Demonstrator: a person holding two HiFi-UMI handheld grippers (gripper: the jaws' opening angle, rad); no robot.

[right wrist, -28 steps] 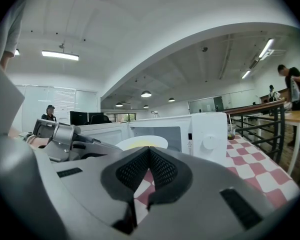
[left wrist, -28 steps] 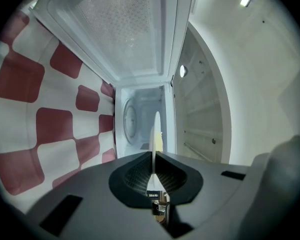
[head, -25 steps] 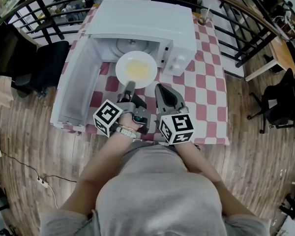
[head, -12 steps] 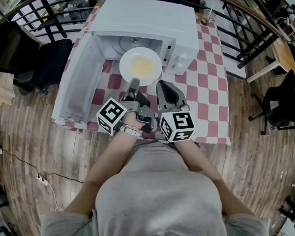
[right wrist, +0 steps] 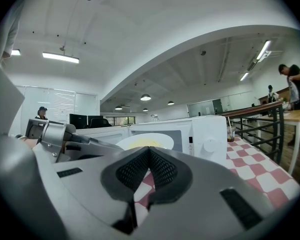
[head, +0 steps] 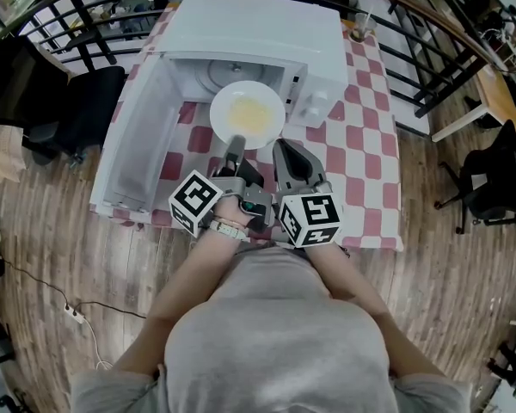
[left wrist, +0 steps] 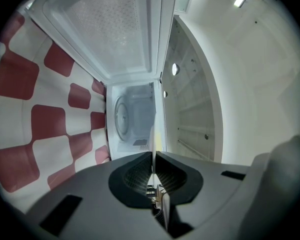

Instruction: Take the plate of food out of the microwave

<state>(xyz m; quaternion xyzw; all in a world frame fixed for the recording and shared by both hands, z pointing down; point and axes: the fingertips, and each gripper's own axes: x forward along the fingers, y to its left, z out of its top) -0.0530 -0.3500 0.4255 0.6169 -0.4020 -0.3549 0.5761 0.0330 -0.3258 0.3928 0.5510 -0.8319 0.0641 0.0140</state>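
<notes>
A person in a grey shirt (head: 271, 334) holds two grey grippers, each topped by one black-and-white marker cube (head: 193, 203), over a table spread with a red-and-white checked cloth (head: 361, 170). The left gripper (head: 235, 142), rolled on its side, has its ribbed pads clamped on the near rim of the single round white plate (head: 248, 114). The right gripper (head: 284, 151) hangs just beside it with its jaws pressed together on nothing. The plate carries one pale yellow patch of food (head: 246, 113) and sits level at the mouth of the lone white boxy microwave (head: 258, 37), most of it out over the cloth. The microwave's door (head: 142, 140) stands swung wide to the left, and a round turntable (left wrist: 121, 118) shows in the cavity, with one round knob (right wrist: 210, 145) on the front panel. At the table's far right corner stands one cup with a straw (head: 359, 28). A black railing (head: 430, 50) curves behind the table, with a dark chair (head: 82, 110) beyond the open door.
</notes>
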